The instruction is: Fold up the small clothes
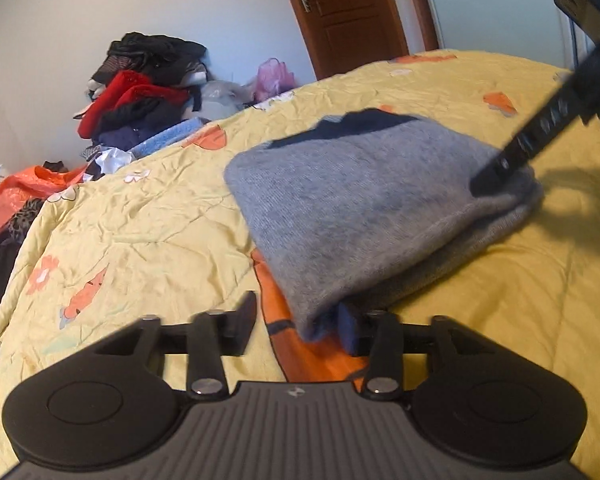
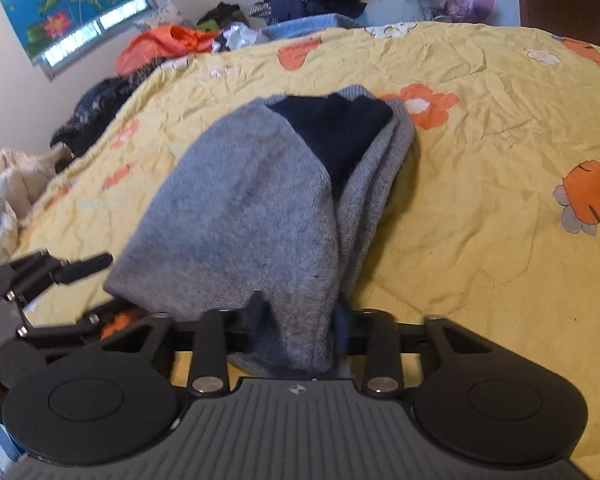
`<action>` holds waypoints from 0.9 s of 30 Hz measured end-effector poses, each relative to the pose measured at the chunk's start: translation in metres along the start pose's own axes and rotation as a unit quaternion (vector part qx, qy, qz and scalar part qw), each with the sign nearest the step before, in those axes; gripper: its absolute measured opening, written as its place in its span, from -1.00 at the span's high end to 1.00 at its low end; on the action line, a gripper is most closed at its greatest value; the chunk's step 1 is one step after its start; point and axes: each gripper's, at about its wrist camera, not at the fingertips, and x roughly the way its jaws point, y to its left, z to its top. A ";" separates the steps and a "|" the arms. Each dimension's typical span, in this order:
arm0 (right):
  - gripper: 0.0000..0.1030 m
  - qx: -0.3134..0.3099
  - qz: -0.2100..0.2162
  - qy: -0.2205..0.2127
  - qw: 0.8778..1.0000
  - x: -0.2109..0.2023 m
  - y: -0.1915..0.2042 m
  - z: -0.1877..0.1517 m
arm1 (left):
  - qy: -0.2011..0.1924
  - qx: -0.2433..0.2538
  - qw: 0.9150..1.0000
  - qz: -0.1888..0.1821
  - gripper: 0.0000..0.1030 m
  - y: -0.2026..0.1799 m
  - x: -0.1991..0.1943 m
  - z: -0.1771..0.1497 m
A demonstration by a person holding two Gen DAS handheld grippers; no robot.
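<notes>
Spread over the yellow bedspread (image 2: 480, 240), a grey sweater (image 2: 240, 208) was held at its near edge by the clenched left gripper (image 1: 300, 328) and right gripper (image 2: 296, 332), whose thin pinch might slip, undoing the fold.

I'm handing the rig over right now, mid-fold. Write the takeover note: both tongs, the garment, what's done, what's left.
Left tongs: shut on the near corner of the grey sweater.
Right tongs: shut on its opposite near corner.
Sweater: on the yellow quilt, folded over itself, navy part at the far end.
Done: at least one fold laid.
Left: probably finish and flatten this fold, then release. Unfolded clothes pile waits beyond the bed.
</notes>
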 end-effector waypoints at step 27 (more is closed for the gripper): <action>-0.33 0.041 0.041 0.014 0.998 0.000 -0.010 -0.002 | -0.009 -0.047 0.999 0.003 -0.28 0.001 -0.002 -0.006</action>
